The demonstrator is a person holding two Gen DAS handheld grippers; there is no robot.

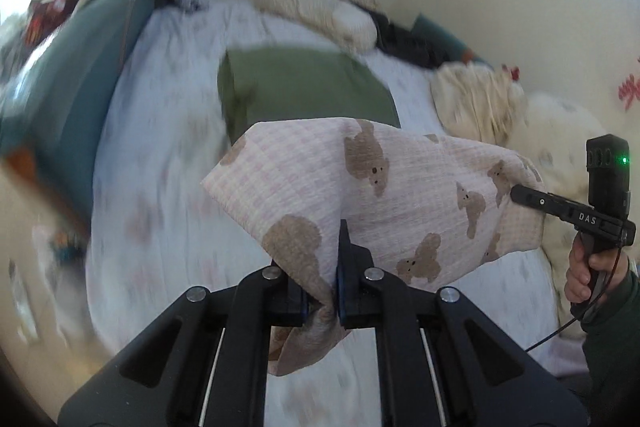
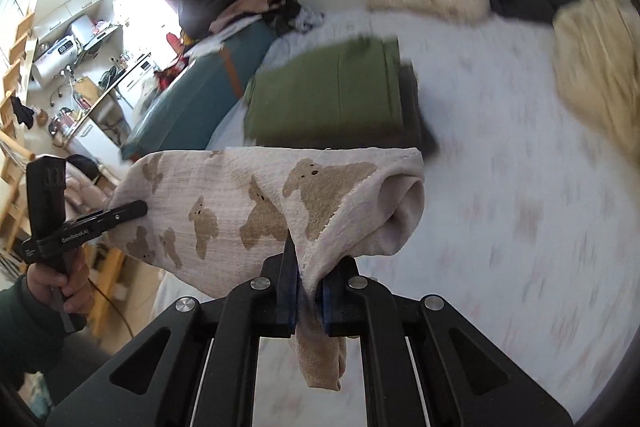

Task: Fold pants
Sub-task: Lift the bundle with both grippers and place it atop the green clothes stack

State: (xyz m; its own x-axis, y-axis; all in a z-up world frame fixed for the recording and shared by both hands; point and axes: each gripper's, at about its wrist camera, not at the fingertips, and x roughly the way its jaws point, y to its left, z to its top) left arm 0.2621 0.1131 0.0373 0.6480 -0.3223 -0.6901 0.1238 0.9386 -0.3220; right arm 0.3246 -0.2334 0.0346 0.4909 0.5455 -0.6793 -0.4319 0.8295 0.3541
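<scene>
Both tools clenched on the pants (image 1: 400, 183): left tool (image 1: 322, 291), right tool (image 2: 306, 295). Cloth is soft, light, sags btw grips; hold near edges.

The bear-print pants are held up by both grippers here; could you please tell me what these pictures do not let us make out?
- Bear-print pants: lower part hidden behind the left gripper in the left wrist view, and behind the right gripper in the right wrist view.
- Bedsheet: pattern blurred in both views.
- Dark garment under the green folded garment: mostly covered.
</scene>
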